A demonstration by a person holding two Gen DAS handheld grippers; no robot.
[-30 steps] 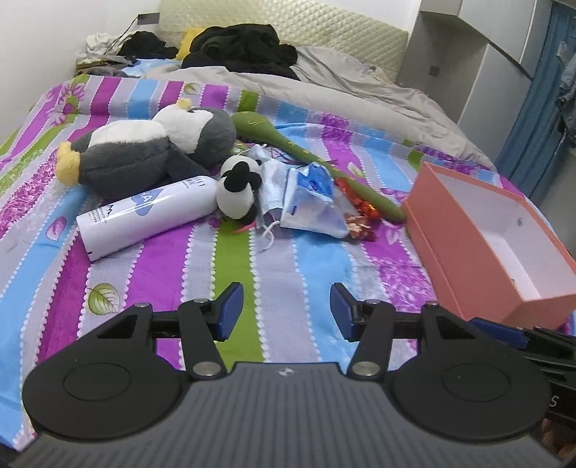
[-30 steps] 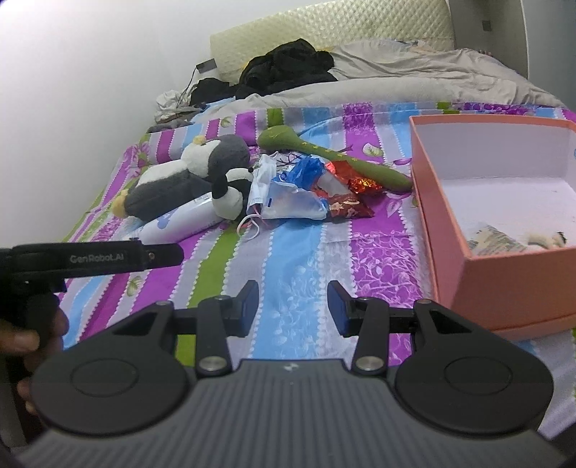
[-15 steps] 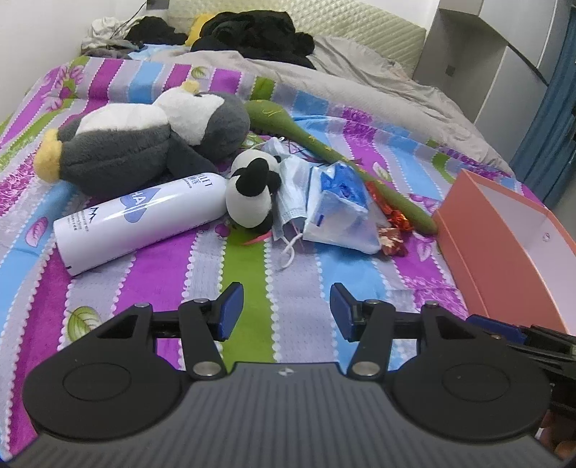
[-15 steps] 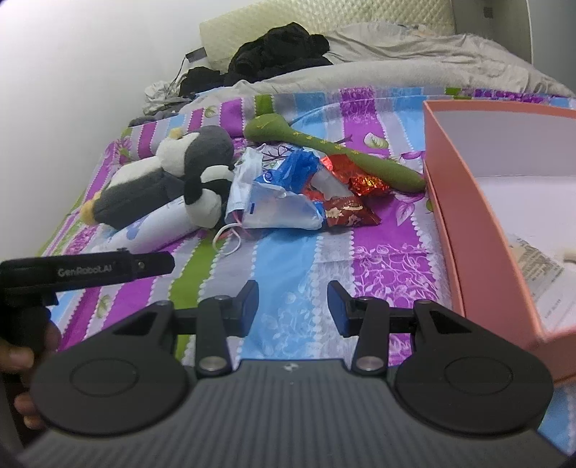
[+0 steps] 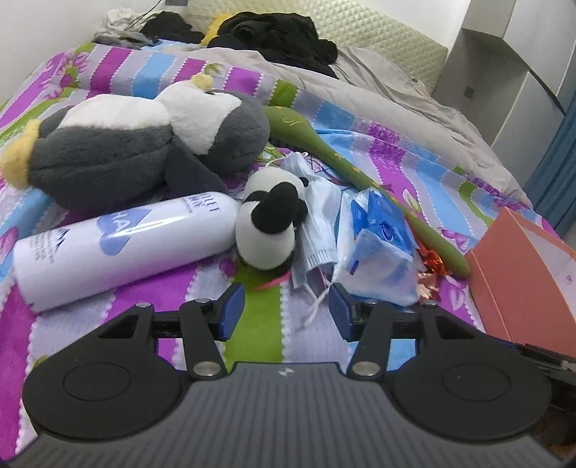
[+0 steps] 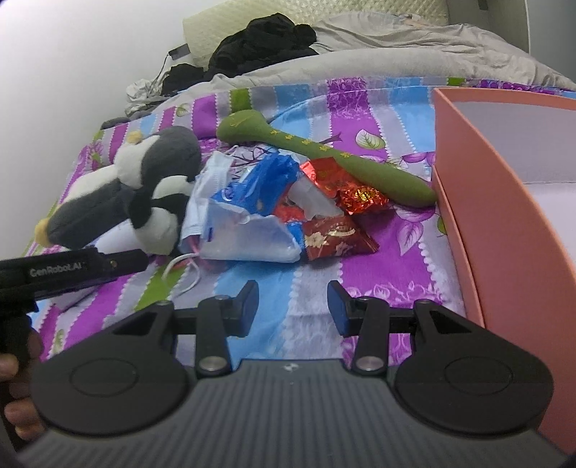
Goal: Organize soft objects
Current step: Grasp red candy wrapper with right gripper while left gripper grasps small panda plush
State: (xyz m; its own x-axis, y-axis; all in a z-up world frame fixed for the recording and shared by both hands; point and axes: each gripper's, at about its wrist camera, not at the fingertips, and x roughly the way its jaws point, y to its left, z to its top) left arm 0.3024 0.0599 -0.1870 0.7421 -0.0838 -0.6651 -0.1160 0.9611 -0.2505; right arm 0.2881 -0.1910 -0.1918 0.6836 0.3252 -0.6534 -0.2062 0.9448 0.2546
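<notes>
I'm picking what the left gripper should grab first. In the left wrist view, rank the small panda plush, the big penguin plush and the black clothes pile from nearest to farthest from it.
1. Small panda plush: just ahead of the open left gripper, centre.
2. Big penguin plush: behind the panda, to the left.
3. Black clothes pile: far end of the bed, by the headboard.

- Bedspread (image 5: 151, 306): purple, blue, green and grey stripes with flowers.
- Penguin toy (image 5: 136, 144): grey, white, yellow.
- Panda toy (image 5: 268, 223): black and white.
- Box (image 6: 504, 223): salmon pink, white inside.
- Wrappers (image 6: 334, 234): shiny red.
</notes>
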